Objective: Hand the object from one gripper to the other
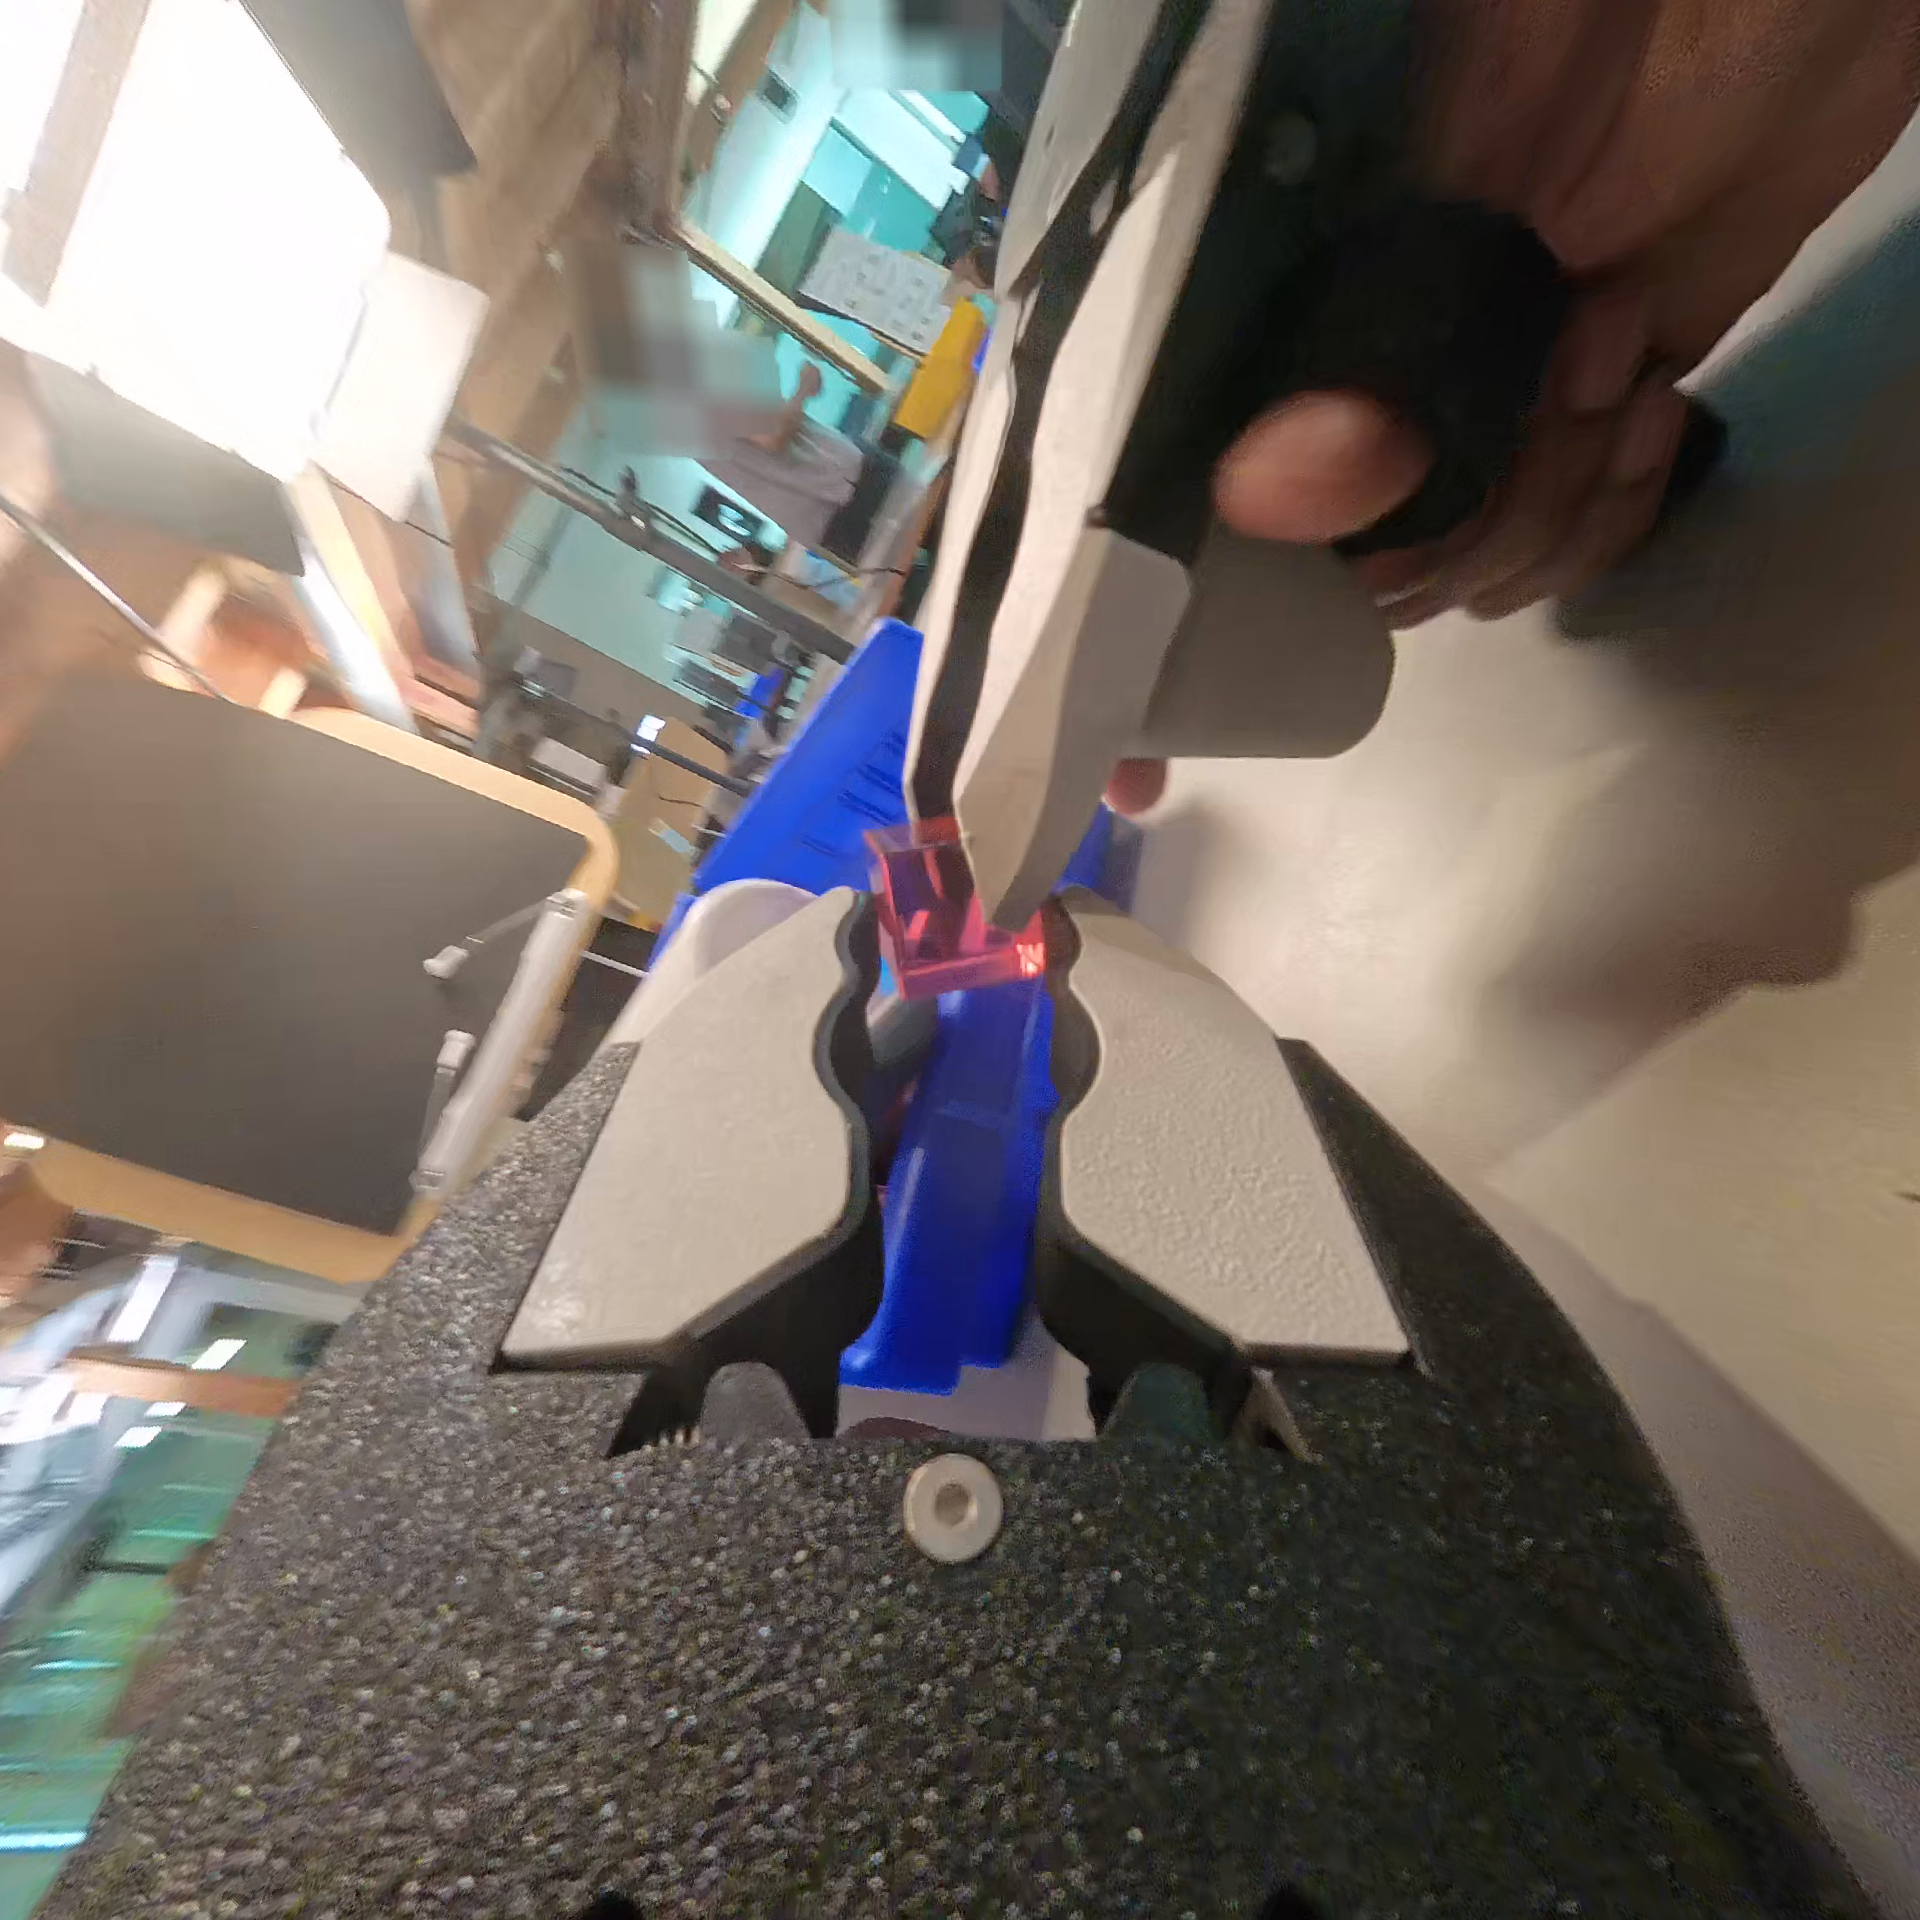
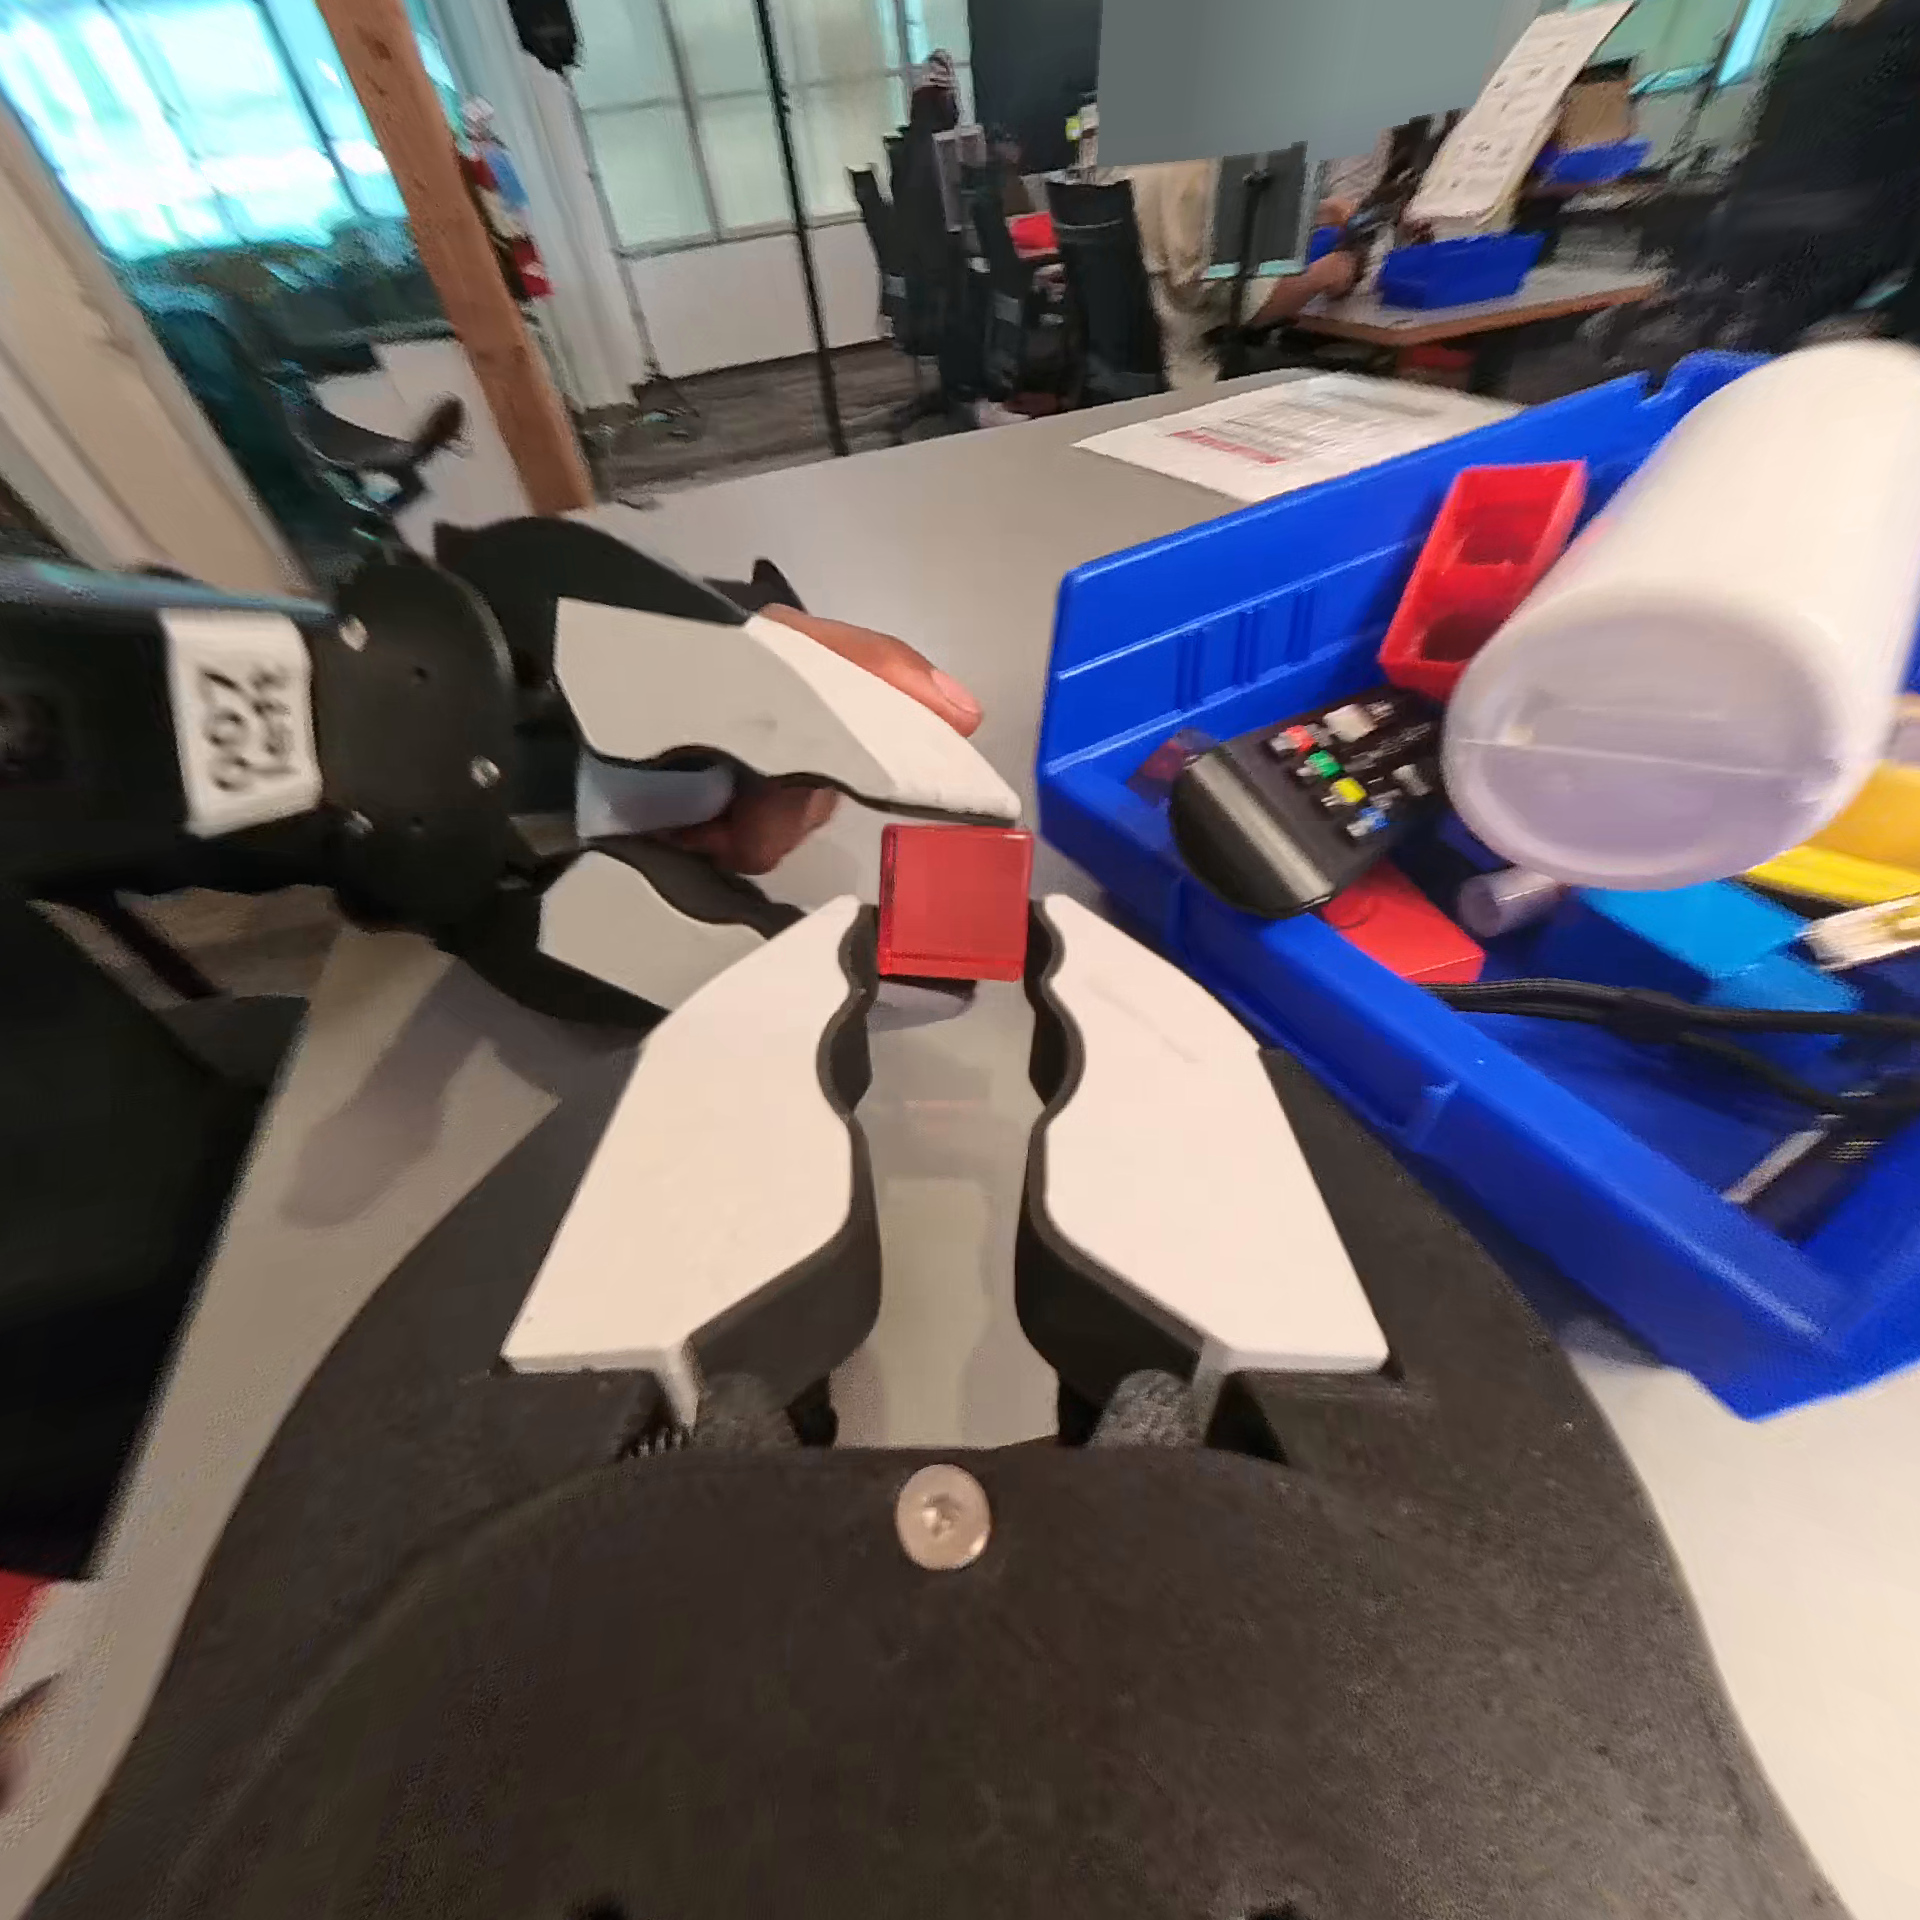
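red cube (image 2: 954, 902) up over the table (image 2: 935, 540), both grippers on it, right gripper (image 2: 951, 920) fingers pinching its sides, left gripper (image 2: 977, 894) fingers clamped top and bottom from the left, blue bin (image 2: 1247, 623) of odds and ends just right

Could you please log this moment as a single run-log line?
phase: handover | object: red cube, off table | left claw: closed on cube | right claw: closed on cube, crosswise | nearby: blue bin
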